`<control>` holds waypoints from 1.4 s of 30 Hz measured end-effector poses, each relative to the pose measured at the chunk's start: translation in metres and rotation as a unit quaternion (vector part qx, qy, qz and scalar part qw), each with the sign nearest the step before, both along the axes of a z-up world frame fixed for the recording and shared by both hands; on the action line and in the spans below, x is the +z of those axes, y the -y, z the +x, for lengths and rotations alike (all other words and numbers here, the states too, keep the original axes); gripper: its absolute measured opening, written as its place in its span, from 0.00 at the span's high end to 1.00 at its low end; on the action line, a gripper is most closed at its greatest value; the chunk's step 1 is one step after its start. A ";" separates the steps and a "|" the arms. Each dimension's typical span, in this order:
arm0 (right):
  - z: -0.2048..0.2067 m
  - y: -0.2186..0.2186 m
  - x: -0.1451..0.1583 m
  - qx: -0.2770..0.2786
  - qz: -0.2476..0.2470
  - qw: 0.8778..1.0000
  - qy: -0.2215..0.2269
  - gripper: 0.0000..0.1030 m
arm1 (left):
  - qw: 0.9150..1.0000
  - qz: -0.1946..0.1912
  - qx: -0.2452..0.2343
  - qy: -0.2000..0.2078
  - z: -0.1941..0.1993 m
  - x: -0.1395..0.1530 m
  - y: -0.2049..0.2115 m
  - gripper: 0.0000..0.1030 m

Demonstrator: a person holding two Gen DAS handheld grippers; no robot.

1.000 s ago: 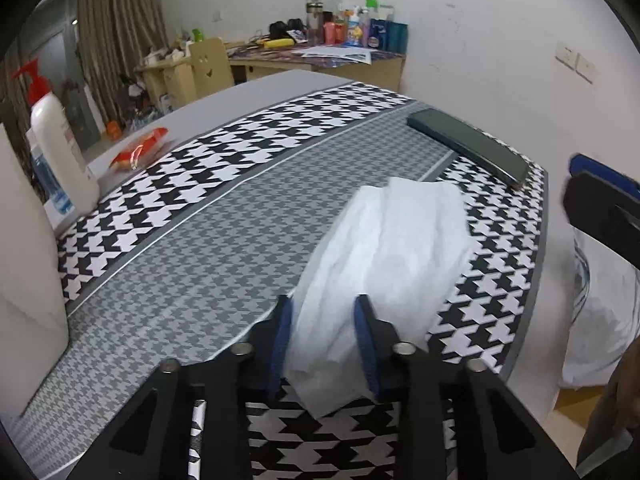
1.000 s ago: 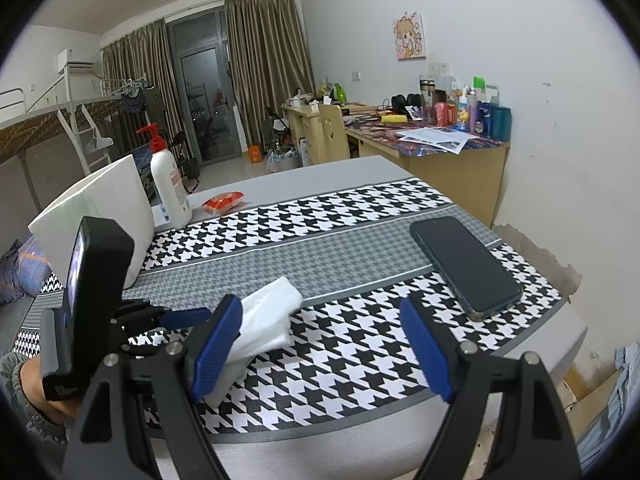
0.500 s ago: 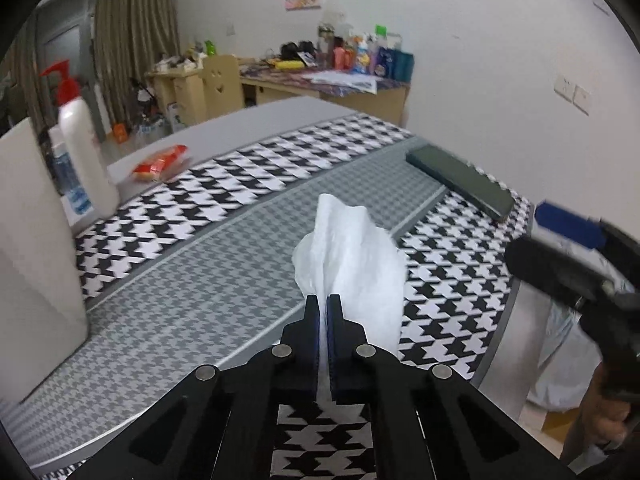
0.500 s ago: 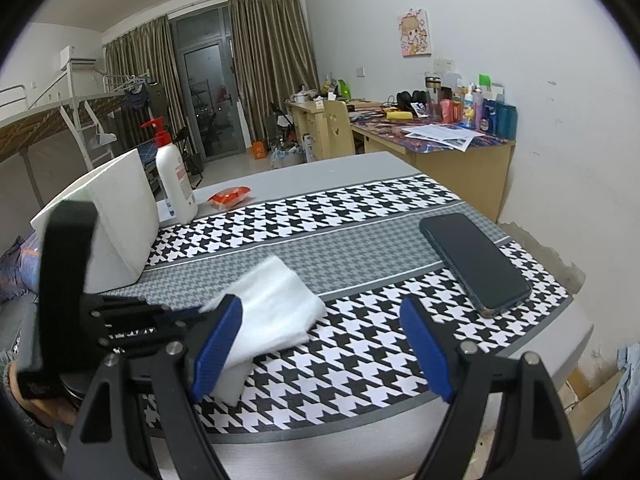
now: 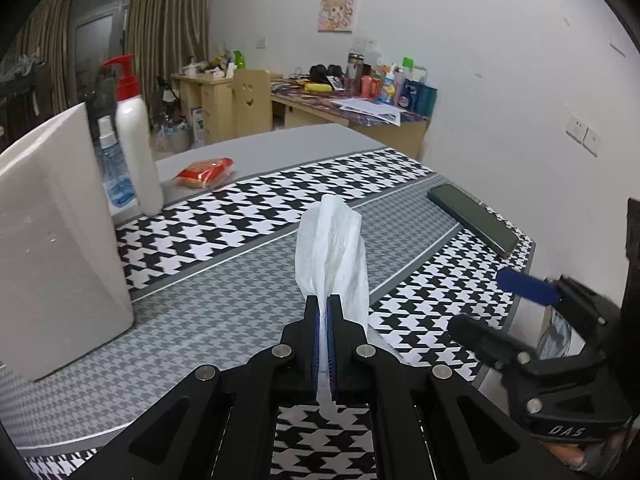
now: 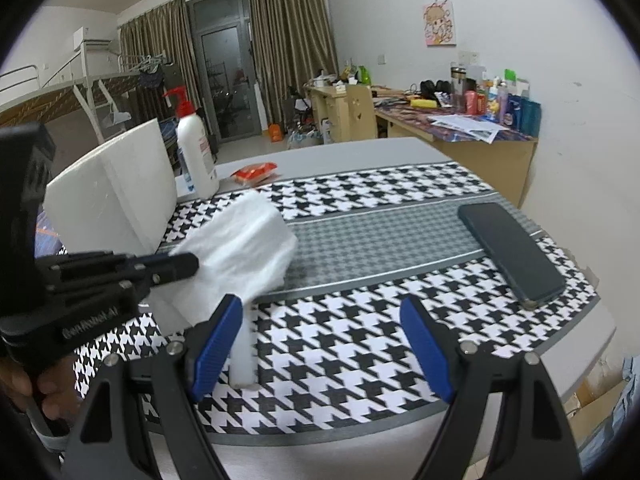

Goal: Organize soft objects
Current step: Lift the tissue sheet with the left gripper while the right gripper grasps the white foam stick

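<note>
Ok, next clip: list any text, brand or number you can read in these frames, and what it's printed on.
"DAS": on the body of the right gripper, seen from the left wrist view.
Raised lettering on the body of the left gripper, right wrist view: too blurred to read for certain.
Label on the white pump bottle: too small to read.
Labels on the desk bottles: too small to read.
</note>
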State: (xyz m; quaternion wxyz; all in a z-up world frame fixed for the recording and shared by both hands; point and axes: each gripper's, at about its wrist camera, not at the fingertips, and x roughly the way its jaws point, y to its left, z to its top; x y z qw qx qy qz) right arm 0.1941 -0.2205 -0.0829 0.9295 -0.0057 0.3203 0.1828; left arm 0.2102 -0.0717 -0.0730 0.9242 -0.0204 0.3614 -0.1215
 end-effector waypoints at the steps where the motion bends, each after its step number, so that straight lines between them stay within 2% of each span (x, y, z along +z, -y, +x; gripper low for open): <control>1: 0.000 -0.002 -0.001 0.003 -0.001 1.000 -0.003 0.18 | 1.000 -0.002 0.001 0.000 -0.001 0.000 -0.002 0.96; 15: 0.005 -0.035 -0.019 0.049 -0.031 0.998 -0.026 0.18 | 1.000 -0.009 0.026 0.014 -0.019 0.009 -0.026 0.96; 22: 0.011 -0.049 -0.030 0.063 -0.041 0.996 -0.046 0.33 | 0.999 -0.010 0.032 0.016 -0.024 0.009 -0.033 0.96; 26: 0.014 -0.055 -0.035 0.071 -0.050 0.995 -0.055 0.44 | 0.999 -0.012 0.035 0.017 -0.027 0.009 -0.038 0.96; 37: 0.020 -0.065 -0.044 0.075 -0.062 0.993 -0.069 0.58 | 0.999 -0.017 0.040 0.017 -0.034 0.007 -0.048 0.97; 42: 0.019 -0.068 -0.044 0.067 -0.077 0.993 -0.066 0.72 | 0.999 -0.019 0.039 0.018 -0.035 0.008 -0.048 0.96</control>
